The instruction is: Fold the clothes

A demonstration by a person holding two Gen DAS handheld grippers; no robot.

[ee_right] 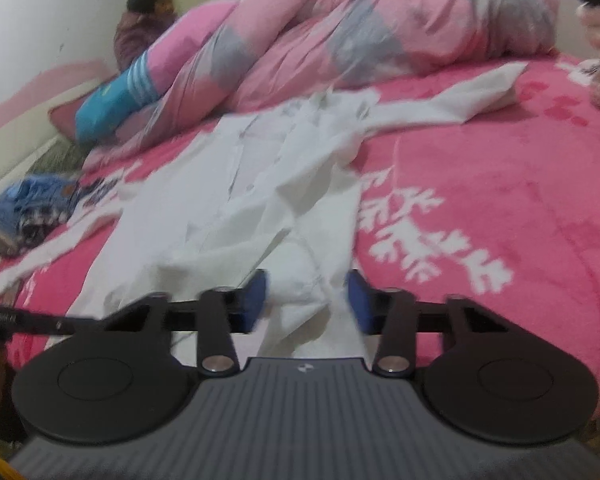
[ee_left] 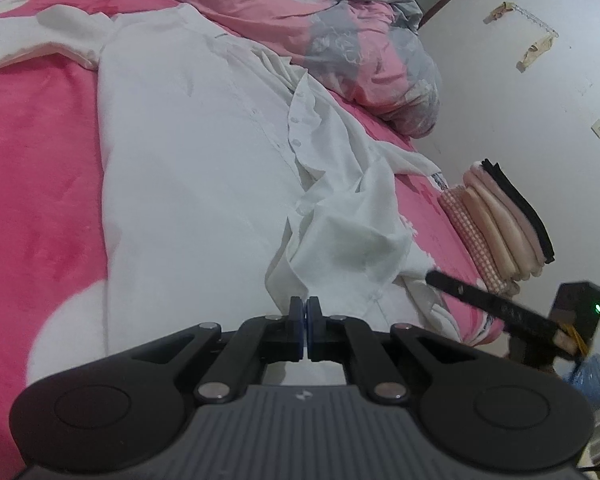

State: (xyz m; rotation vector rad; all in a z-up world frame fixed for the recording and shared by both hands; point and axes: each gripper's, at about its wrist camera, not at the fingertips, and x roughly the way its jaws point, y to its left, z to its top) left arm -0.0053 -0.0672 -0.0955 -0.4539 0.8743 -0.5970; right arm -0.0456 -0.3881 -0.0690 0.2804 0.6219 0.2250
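left wrist view shows a white shirt (ee_left: 188,152) spread on a pink bed cover (ee_left: 32,168). the shirt is thin and wrinkled, with a row of small buttons along the front edge, and one sleeve (ee_left: 40,40) stretched out to the far left. its near right part is bunched into loose folds.

the left gripper (ee_left: 307,308) is at the lower hem of the shirt, with its blue pads pressed together. a fold of the white cloth comes down to the fingertips, but whether any cloth is caught between the pads i cannot tell. the right gripper (ee_right: 307,292) stands partly open, a narrow gap, and a ridge of the shirt (ee_right: 260,184) lies between its blue pads (ee_right: 256,294); the pads do not press on it. this view is blurred.

the bed cover has white snowflake patterns (ee_right: 428,232). behind the shirt lies a crumpled pink and grey quilt (ee_right: 360,20). a stack of folded clothes (ee_left: 500,220) sits at the right edge of the bed, near a white wall (ee_left: 540,100). blue garments (ee_right: 32,204) lie at the left side. a person (ee_right: 144,12) sits in the far corner.
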